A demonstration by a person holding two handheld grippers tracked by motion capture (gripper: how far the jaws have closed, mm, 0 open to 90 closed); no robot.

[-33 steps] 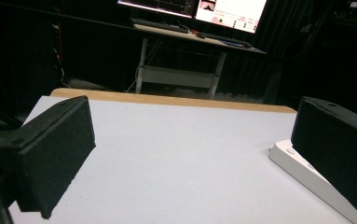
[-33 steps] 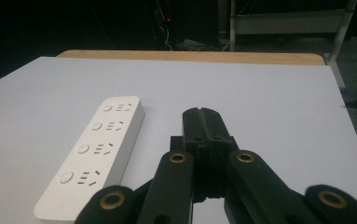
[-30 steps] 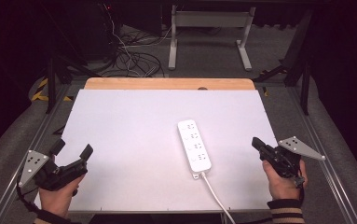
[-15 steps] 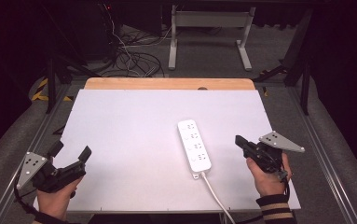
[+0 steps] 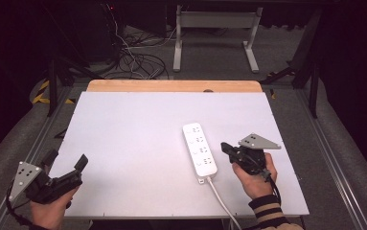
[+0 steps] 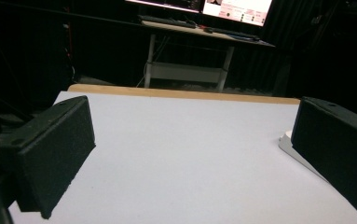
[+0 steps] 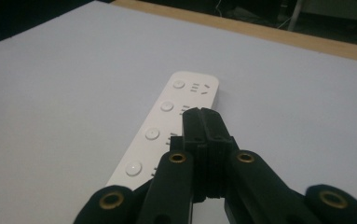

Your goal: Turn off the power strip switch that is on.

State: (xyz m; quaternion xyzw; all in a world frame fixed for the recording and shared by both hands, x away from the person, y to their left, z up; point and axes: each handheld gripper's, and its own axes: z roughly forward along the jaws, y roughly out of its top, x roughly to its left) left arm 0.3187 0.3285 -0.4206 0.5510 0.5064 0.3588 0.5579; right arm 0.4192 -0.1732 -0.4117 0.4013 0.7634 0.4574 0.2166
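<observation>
At the near edge of the table (image 5: 123,120) we hold both grippers low. Our left gripper (image 5: 66,167) sits at the near left corner with its jaws spread wide and nothing between them; in the left gripper view the two black pads frame bare white surface. Our right gripper (image 5: 226,147) is clenched, its jaws pressed flat together and empty, as the right gripper view shows plainly.

The work in hand looks to us like a press on the power strip (image 5: 200,149), probably on one of its round switch buttons (image 7: 152,134), with the closed tip used as a finger. To do that well, we should keep the jaws shut, come down from above rather than from the side, centre the tip on one button, and push straight down, so that the strip does not slide or swivel on the smooth surface. Its cable (image 5: 219,196) trails off the near edge and will offer little hold.

The strip lies right of the table's middle, its length running away from us. In the high view the closed tip is just beside its right edge, near the nearer half; whether it touches yet we cannot tell. In the right gripper view the tip hangs over the strip's socket side, with the row of buttons just to its left. The left gripper is well apart from the strip, which only peeks in (image 6: 290,147) beside its right-hand jaw.
</observation>
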